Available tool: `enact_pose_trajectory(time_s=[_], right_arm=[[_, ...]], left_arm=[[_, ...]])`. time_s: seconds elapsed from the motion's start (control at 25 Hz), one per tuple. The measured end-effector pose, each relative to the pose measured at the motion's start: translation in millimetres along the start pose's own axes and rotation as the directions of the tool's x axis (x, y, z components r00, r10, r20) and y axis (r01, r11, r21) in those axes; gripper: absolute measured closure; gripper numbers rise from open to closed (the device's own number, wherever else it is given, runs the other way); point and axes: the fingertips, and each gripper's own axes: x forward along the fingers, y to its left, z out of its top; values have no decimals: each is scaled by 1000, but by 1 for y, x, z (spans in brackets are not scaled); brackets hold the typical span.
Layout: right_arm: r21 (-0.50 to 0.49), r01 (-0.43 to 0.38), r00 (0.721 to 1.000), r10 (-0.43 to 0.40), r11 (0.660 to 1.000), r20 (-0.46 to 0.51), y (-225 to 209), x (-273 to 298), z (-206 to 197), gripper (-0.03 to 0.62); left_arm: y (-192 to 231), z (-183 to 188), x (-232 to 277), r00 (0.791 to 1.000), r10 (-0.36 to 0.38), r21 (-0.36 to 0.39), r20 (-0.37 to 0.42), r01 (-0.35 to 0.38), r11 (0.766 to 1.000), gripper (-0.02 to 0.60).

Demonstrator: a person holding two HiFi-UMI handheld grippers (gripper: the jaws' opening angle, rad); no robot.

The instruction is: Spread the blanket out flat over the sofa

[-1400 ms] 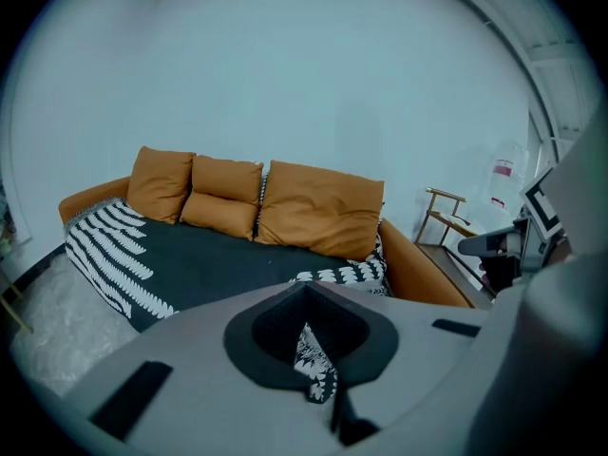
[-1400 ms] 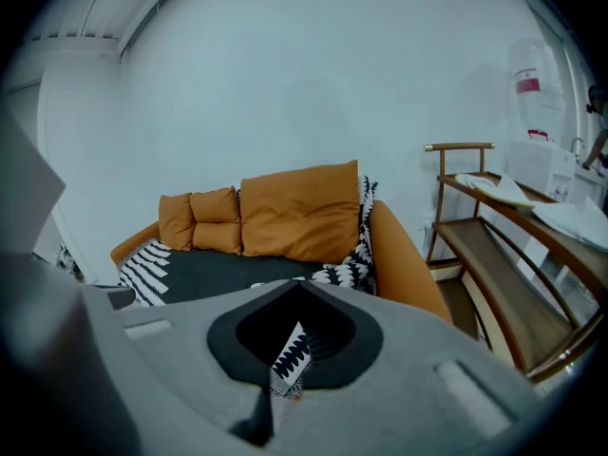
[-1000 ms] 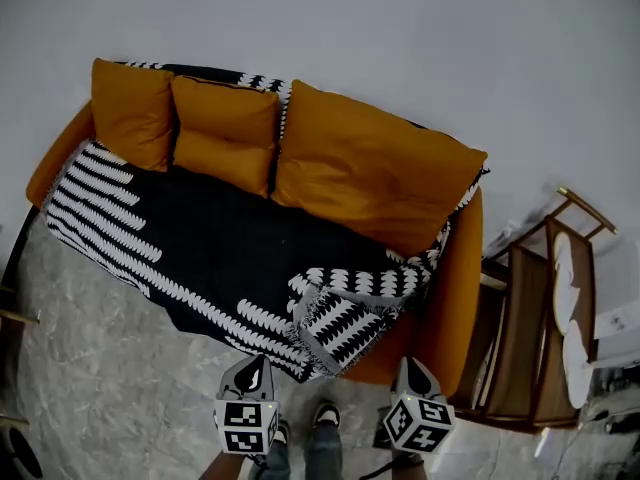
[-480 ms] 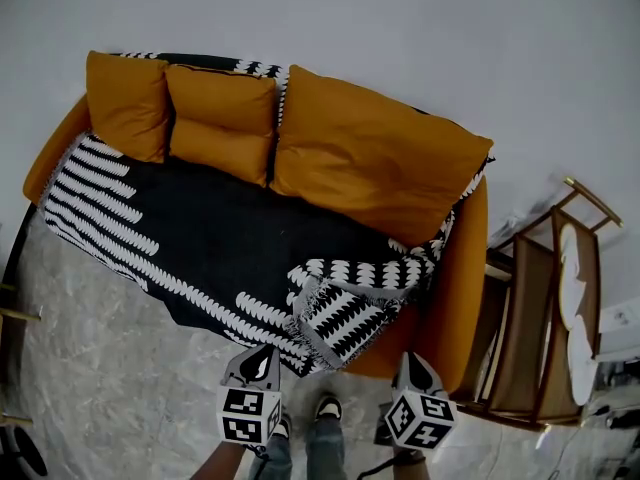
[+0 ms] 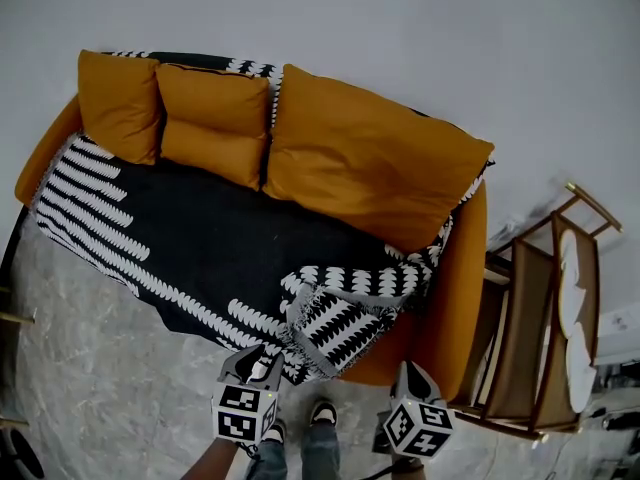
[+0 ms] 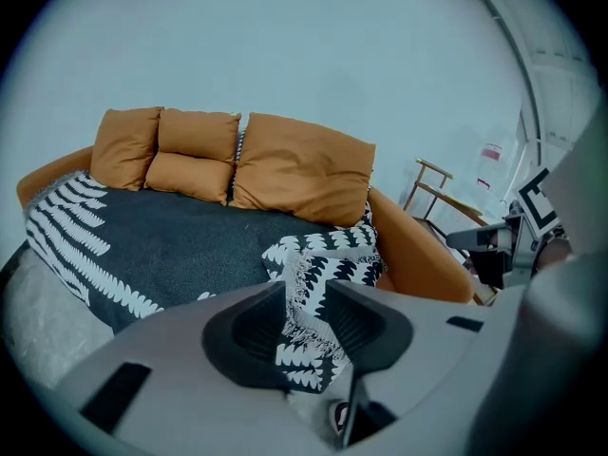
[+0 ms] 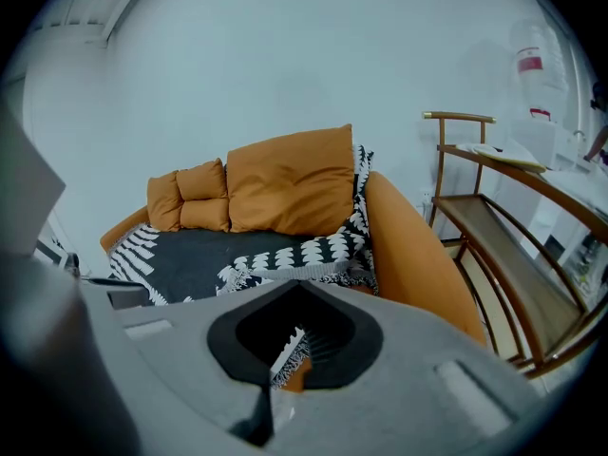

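Blanket, bunched at sofa front, just beyond newly parted, empty jaws of left gripper; right gripper pressed together.

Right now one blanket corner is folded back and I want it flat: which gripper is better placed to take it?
The left gripper, probably: its jaws have just been opening and the folded corner shows between them, ungripped. The right gripper has its jaws shut.

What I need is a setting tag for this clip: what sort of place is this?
Probably a home living room, or a mock-up of one: an orange sofa with big cushions, a patterned blanket on its seat, a wooden rack beside it, a plain white wall.
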Motion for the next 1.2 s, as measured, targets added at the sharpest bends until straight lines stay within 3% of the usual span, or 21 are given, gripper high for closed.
enact_pose_trajectory(time_s=[0.68, 0.92, 1.2], right_arm=[[-25, -19, 999, 18, 1000, -33, -11, 34, 8, 589], [-48, -40, 998, 37, 998, -53, -11, 48, 15, 589], [-79, -77, 994, 70, 994, -89, -7, 61, 18, 589]], left_arm=[[25, 23, 69, 989, -98, 171, -109, 116, 978, 407], [33, 35, 95, 986, -138, 105, -96, 148, 983, 397], [44, 46, 132, 981, -170, 117, -89, 180, 977, 397]])
